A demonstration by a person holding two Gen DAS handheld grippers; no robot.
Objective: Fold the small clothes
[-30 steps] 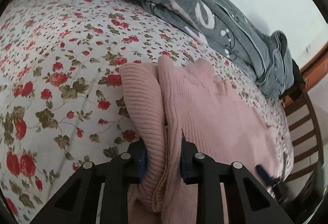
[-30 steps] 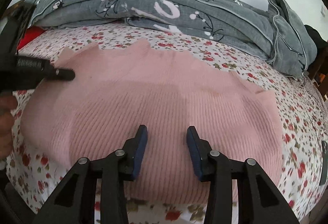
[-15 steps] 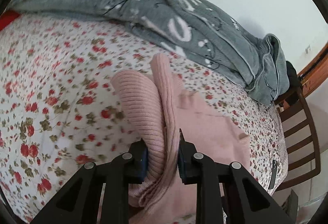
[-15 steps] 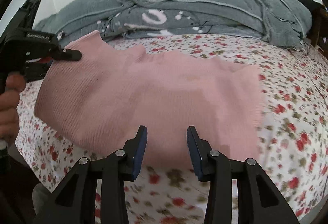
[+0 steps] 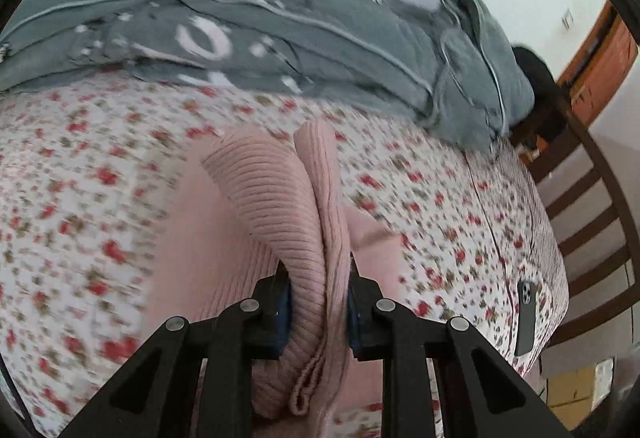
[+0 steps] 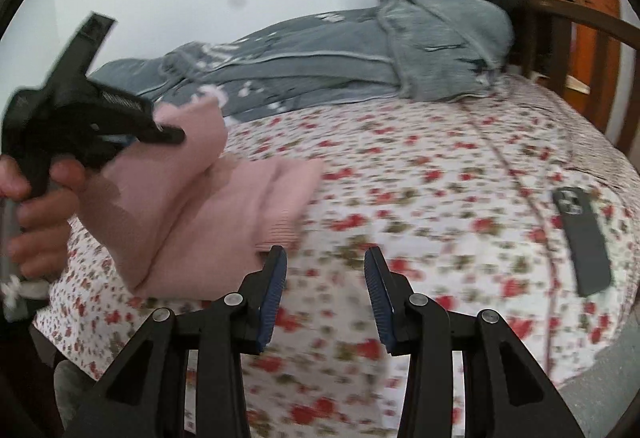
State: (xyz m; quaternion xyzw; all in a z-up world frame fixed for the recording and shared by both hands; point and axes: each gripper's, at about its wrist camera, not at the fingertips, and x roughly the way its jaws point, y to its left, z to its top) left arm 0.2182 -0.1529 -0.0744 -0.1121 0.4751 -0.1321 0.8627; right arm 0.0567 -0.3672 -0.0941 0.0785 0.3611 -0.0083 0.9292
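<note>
The left gripper is clamped tight on a bunched fold of the pink ribbed knit sweater, which rises between its blue pads and trails down onto the white bedsheet printed with red flowers. The right gripper stands wide apart with nothing between its fingers, hovering over the sheet just right of the sweater's near edge. The right wrist view alone shows the left gripper from outside, the bare hand around its handle, and the sweater lifted off the bed on the left (the hanging part looks doubled over). A dark smartphone lies on the sheet at right. A rumpled grey blanket lies at the far side.
</note>
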